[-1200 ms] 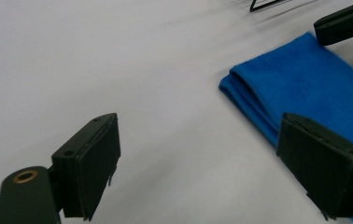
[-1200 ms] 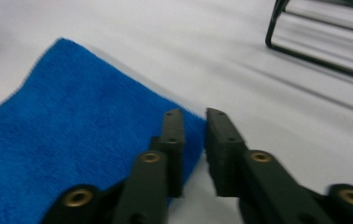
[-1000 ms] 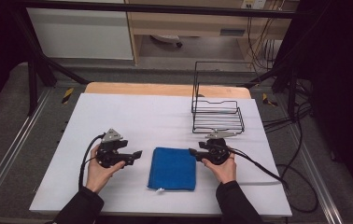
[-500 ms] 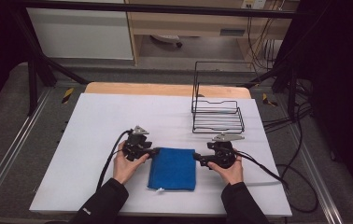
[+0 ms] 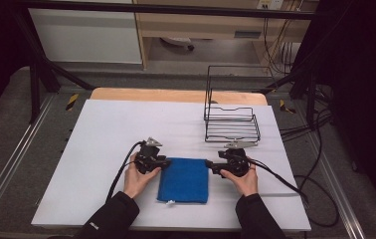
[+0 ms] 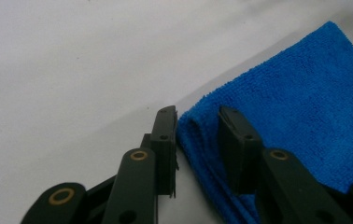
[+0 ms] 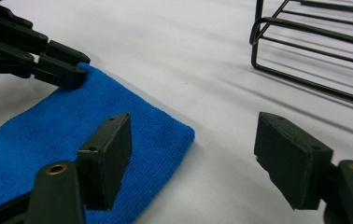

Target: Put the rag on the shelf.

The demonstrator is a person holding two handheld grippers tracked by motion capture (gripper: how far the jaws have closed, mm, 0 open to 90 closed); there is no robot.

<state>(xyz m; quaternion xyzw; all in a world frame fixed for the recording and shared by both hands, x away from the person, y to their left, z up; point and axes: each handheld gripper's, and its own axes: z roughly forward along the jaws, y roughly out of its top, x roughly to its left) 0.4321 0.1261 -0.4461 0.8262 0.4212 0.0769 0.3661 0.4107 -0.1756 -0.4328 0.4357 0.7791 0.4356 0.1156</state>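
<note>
From the high view we see both forearms, in dark sleeves, come in from the bottom edge and angle inward toward a folded blue cloth (image 5: 183,180) that lies flat on the white table (image 5: 101,129). Our left hand (image 5: 137,177) holds the left gripper (image 5: 162,163) at the cloth's far left corner, pointing right. Our right hand (image 5: 243,177) holds the right gripper (image 5: 210,167) at the far right corner, pointing left. A black wire rack (image 5: 232,124) stands beyond the right gripper. A small white tag at the cloth's near edge is too small to read.

In the left gripper view, the left gripper (image 6: 198,135) has just been closing: its jaws are narrowed around the folded edge of the blue cloth (image 6: 305,112), one on the table side, one on top. A thin gap shows on each side of the fold, so we cannot say that the pads press it yet.

In the right gripper view, the right gripper (image 7: 193,154) stands wide apart after closing slightly. The left jaw hangs over the blue cloth (image 7: 48,135), and the right one over bare table. Nothing is gripped. The left gripper (image 7: 67,74) touches the far corner, and the wire rack (image 7: 314,56) is at the upper right.
</note>
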